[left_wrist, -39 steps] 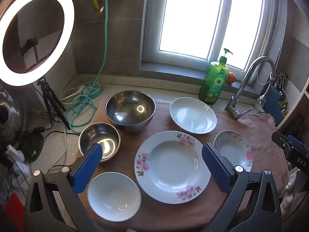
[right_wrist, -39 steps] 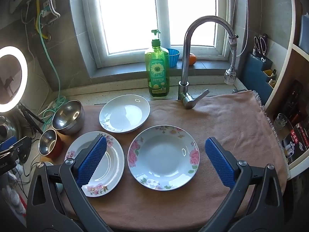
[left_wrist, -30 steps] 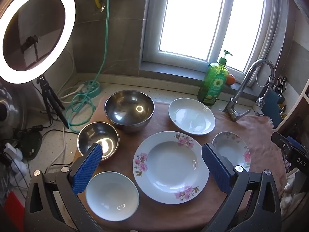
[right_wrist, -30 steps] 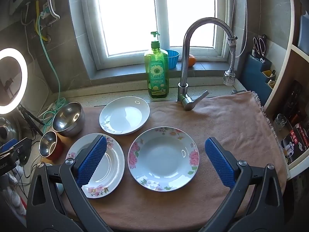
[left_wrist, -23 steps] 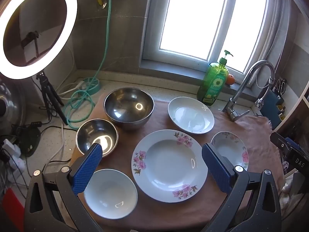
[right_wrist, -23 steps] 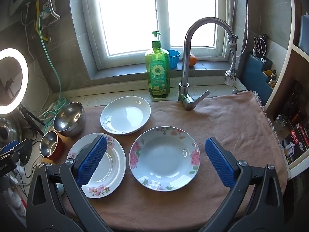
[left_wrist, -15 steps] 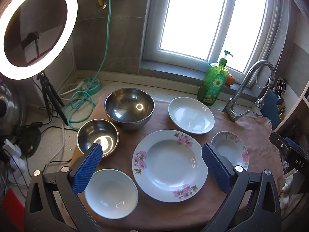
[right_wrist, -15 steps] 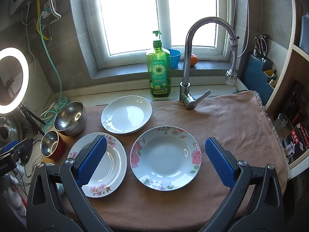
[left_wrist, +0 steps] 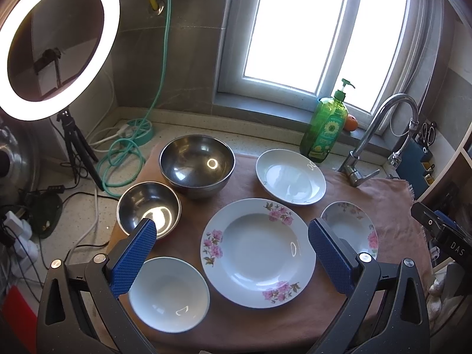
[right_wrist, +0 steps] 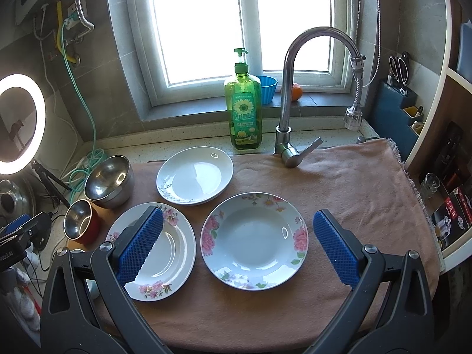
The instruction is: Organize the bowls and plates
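Note:
A brown cloth [left_wrist: 242, 330] [right_wrist: 348, 183] carries the dishes. In the left wrist view a large floral plate [left_wrist: 257, 250] lies centred, a plain white plate [left_wrist: 290, 176] behind it, a smaller floral plate [left_wrist: 351, 225] to its right, a white bowl [left_wrist: 168, 293] at front left, and a small steel bowl [left_wrist: 149, 208] and a large steel bowl [left_wrist: 197, 165] behind that. My left gripper [left_wrist: 233, 255] hovers open above the large floral plate. My right gripper [right_wrist: 237, 243] hangs open over the smaller floral plate [right_wrist: 254, 240], with the large floral plate [right_wrist: 165, 253] under its left finger.
A green soap bottle [right_wrist: 243, 109] and a curved faucet [right_wrist: 298, 88] stand at the back by the window. A ring light [left_wrist: 53, 41] on a tripod, cables and a green hose [left_wrist: 126, 153] crowd the left counter. Shelves [right_wrist: 448, 183] border the right.
Both grippers drifted only slightly; the dishes shifted a little in each view. Nothing was taken hold of or let go.

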Demonstrator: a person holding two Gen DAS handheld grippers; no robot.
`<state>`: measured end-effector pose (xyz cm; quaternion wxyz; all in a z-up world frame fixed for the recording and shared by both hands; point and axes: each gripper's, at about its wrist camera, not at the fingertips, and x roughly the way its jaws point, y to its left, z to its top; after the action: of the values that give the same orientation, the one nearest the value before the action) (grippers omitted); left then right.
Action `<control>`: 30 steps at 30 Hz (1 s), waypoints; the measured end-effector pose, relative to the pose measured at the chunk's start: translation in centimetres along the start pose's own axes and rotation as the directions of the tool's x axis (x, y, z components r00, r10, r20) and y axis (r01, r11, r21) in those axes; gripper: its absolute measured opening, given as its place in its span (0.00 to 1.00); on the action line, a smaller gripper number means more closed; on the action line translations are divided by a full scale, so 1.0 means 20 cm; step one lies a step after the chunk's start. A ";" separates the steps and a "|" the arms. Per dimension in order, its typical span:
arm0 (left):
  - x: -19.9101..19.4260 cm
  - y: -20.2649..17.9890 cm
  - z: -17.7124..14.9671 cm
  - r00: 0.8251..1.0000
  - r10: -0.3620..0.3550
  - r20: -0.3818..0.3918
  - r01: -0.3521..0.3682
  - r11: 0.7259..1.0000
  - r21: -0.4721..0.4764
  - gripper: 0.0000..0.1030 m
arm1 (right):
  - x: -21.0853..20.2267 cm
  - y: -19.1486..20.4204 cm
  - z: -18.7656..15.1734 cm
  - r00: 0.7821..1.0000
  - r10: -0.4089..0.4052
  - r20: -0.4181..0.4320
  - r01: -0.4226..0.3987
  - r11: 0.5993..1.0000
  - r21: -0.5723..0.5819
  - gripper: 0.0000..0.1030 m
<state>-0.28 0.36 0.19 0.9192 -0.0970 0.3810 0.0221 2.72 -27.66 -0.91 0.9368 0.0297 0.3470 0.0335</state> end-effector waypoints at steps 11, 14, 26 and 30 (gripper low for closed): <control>0.00 -0.01 0.00 1.000 -0.005 0.000 0.005 1.000 0.000 0.99 | 0.00 0.01 0.00 1.000 -0.002 0.002 0.002 1.000 0.002 1.00; 0.00 -0.01 0.00 1.000 -0.007 -0.001 0.007 1.000 0.002 0.99 | 0.00 0.00 0.00 1.000 0.001 0.002 -0.001 1.000 0.001 1.00; 0.00 -0.02 0.01 1.000 -0.013 -0.005 0.013 1.000 0.000 0.99 | 0.01 0.00 -0.01 1.000 0.003 -0.002 -0.003 1.000 0.003 1.00; 0.01 -0.02 0.01 1.000 -0.013 -0.009 0.013 1.000 -0.002 0.99 | 0.01 0.00 -0.01 1.000 0.005 -0.003 -0.005 1.000 0.002 1.00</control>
<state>-0.02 0.01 0.17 0.9175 -0.1007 0.3845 0.0159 2.73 -27.67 -1.22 0.9362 0.0316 0.3483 0.0357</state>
